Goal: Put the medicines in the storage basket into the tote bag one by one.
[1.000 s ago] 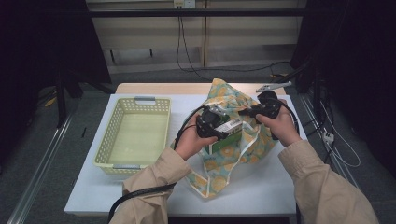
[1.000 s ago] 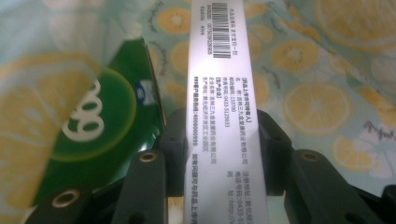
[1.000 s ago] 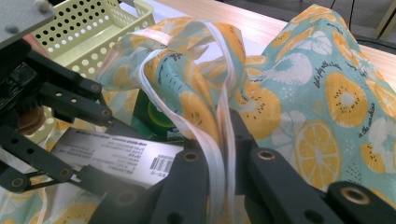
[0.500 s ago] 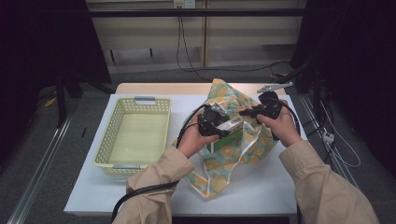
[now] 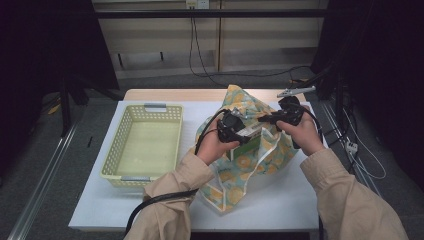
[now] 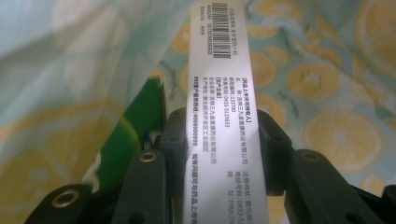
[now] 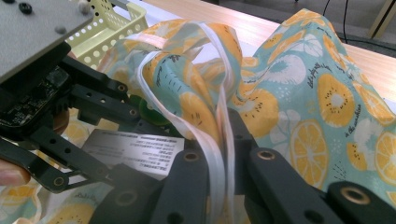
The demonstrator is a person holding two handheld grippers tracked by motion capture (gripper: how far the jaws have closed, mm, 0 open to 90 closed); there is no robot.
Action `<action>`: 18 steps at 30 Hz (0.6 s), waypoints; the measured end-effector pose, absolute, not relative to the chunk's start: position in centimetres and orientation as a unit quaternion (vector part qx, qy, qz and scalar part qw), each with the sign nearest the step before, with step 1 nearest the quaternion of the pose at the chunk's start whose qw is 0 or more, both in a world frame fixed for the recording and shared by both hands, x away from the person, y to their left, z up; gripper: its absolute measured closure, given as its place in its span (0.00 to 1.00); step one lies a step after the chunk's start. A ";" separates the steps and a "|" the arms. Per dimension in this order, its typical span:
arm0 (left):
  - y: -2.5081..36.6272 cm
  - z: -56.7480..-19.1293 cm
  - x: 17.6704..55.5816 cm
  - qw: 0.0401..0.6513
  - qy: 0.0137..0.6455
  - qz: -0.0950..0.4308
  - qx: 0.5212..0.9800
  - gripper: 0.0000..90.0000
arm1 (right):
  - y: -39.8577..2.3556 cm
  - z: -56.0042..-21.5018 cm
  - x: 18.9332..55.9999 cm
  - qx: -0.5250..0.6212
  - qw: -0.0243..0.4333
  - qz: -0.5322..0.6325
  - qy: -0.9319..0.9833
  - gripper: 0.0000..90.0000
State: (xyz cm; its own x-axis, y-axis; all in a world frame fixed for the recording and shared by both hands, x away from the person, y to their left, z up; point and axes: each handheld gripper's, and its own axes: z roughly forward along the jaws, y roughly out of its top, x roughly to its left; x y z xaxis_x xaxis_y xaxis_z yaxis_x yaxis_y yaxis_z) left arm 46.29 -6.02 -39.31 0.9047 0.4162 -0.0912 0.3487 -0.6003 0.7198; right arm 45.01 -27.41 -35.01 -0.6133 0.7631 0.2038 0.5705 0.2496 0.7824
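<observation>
Box [image 6: 224,116] clenched in left tongs [image 5: 246,131], bag strap [image 7: 217,154] in right tongs [image 7: 219,186], over white table [image 5: 150,205].

right tool [image 7: 219,135]: clamped on white strap [image 7: 212,140] | fruit-print bag [image 7: 327,93] behind | left tool [image 7: 100,140]: grips box [image 7: 135,151]

left gripper [image 5: 246,131]: held level over mid-table, jaws clamped on a box, forearm entering from below | right gripper [image 5: 265,119]: pointing toward the left one, jaws pinched tight on white straps, wrist raised
</observation>
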 end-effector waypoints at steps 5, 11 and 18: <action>-5.9 -39.5 46.3 0.420 0.232 0.012 0.878 0.49 | -27.5 -35.2 45.1 0.427 0.108 0.438 0.784 0.98; -4.3 -38.3 44.6 0.409 0.231 0.021 0.882 0.23 | -27.3 -35.4 45.0 0.428 0.107 0.437 0.784 0.98; -1.8 -37.5 42.3 0.424 0.235 0.021 0.874 0.16 | -27.1 -35.7 44.7 0.429 0.106 0.433 0.786 0.98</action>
